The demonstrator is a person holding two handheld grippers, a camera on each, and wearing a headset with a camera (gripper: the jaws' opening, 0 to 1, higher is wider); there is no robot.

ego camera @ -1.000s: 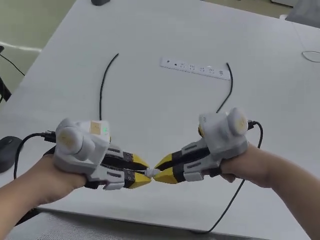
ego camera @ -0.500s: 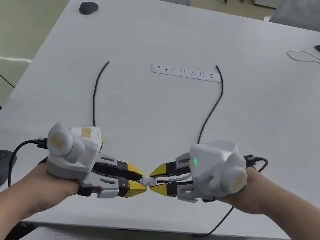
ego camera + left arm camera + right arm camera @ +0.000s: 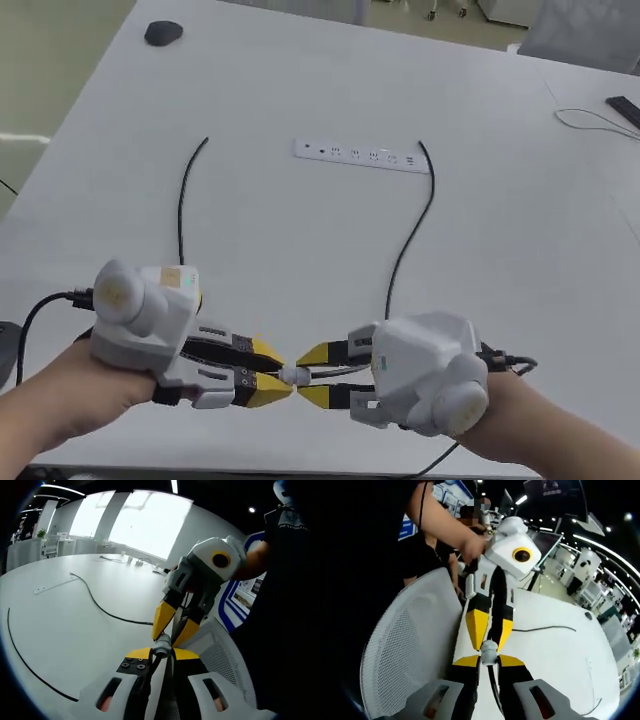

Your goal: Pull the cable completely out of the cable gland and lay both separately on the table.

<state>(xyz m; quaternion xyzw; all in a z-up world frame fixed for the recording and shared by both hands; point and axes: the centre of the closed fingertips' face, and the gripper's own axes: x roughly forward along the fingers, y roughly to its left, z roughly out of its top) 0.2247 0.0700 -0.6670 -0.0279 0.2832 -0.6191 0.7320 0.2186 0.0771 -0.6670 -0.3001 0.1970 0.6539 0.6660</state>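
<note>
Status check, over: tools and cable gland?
Left tool and right tool tip to tip at cable gland, grip unclear. Cable not yet out of gland. Power strip far back, not in the way.

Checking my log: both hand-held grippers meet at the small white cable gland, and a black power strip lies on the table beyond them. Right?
No: in the head view the long power strip is white, not black. Otherwise right: the left hand-held gripper and right hand-held gripper meet at the small white cable gland, the strip beyond them.
</note>
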